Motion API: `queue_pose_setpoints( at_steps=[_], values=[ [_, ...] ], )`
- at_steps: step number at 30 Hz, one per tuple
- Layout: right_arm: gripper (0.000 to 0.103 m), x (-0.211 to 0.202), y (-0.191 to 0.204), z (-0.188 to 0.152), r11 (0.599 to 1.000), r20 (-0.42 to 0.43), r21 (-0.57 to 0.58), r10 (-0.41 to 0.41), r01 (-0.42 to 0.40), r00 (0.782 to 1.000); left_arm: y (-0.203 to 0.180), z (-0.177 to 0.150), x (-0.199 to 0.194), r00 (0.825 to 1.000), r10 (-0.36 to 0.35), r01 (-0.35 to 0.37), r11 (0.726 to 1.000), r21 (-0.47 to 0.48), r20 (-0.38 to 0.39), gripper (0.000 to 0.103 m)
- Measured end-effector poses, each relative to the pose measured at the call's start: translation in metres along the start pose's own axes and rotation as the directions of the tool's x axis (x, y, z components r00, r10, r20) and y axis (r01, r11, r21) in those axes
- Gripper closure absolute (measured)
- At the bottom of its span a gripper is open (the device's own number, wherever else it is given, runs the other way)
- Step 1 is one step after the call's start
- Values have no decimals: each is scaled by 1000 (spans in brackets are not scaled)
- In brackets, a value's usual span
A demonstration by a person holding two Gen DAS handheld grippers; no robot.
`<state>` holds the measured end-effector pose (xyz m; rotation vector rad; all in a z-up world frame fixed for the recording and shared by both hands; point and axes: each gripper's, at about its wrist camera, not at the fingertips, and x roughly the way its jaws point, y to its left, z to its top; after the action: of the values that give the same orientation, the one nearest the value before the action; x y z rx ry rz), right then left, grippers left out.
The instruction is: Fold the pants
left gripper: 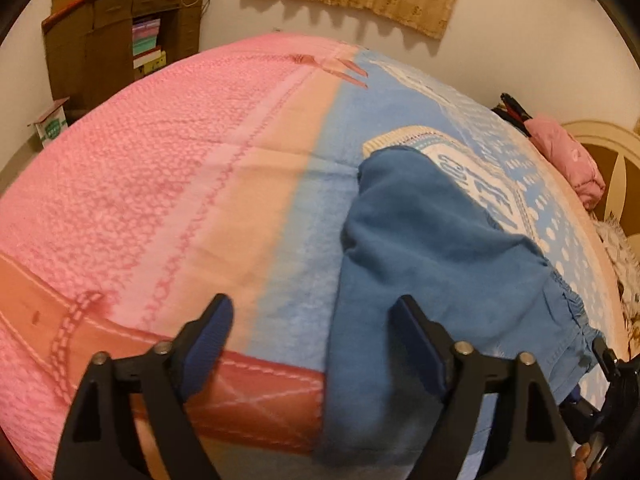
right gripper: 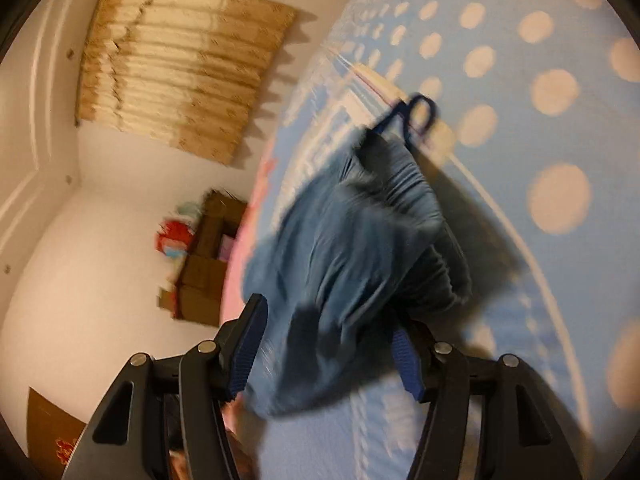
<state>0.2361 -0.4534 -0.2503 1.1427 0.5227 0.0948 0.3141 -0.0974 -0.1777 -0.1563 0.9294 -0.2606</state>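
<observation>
Blue pants (left gripper: 432,264) lie on the bed, legs stretching away, gathered waistband at the right. My left gripper (left gripper: 316,340) is open just above the near part of the pants, its right finger over the blue cloth, its left finger over the bedspread. In the right wrist view the pants (right gripper: 352,264) bunch up between the fingers of my right gripper (right gripper: 328,344), which is open wide around the waist end. A dark drawstring loop (right gripper: 420,114) sticks out at the far end. This view is blurred by motion.
The bed is covered by a pink, peach and blue bedspread (left gripper: 160,184) with white dots at the right. A pink bundle (left gripper: 568,160) lies by the headboard (left gripper: 616,152). A brown cabinet (left gripper: 112,40) stands against the far wall.
</observation>
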Motion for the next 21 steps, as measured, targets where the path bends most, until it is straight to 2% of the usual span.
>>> queue_pose_setpoints(
  at_steps=[1, 3, 4, 7, 10, 12, 14, 16, 18, 21],
  values=[
    [42, 7, -1, 2, 1000, 19, 6, 6, -7, 1000, -8, 4, 3, 999, -46, 45, 999, -10, -28, 13],
    [42, 14, -4, 2, 999, 32, 36, -12, 11, 999, -19, 6, 6, 983, -166, 164, 986, -32, -83, 13],
    [42, 12, -3, 2, 998, 43, 57, -9, 7, 999, -23, 5, 8, 977, -195, 192, 981, -38, -91, 12],
    [42, 1, 5, -3, 995, 56, 94, -33, 28, 998, -26, 2, 10, 995, -77, 79, 997, 25, -64, 12],
    [42, -25, 9, -16, 988, 135, 125, -104, 87, 985, -18, 7, 5, 996, -75, 76, 997, 19, -53, 12],
    [42, -40, 4, -24, 978, 151, 199, -97, 65, 984, -10, 12, 0, 998, -56, 56, 998, -3, -32, 12],
    [42, -40, 2, -30, 971, 119, 236, -59, 30, 991, -4, 16, -5, 1000, -2, 2, 1000, -8, -6, 12],
    [42, -28, 2, -36, 972, 64, 231, -55, 39, 996, 2, 18, -3, 997, 81, -81, 997, 10, 10, 12],
    [42, -15, -1, -40, 971, 22, 233, -64, 57, 998, 4, 16, 7, 994, 108, -107, 994, 32, -34, 12],
    [42, -4, 1, -41, 978, 13, 183, -100, 96, 995, -5, 10, 15, 987, 160, -156, 983, 95, -29, 9]
  ],
)
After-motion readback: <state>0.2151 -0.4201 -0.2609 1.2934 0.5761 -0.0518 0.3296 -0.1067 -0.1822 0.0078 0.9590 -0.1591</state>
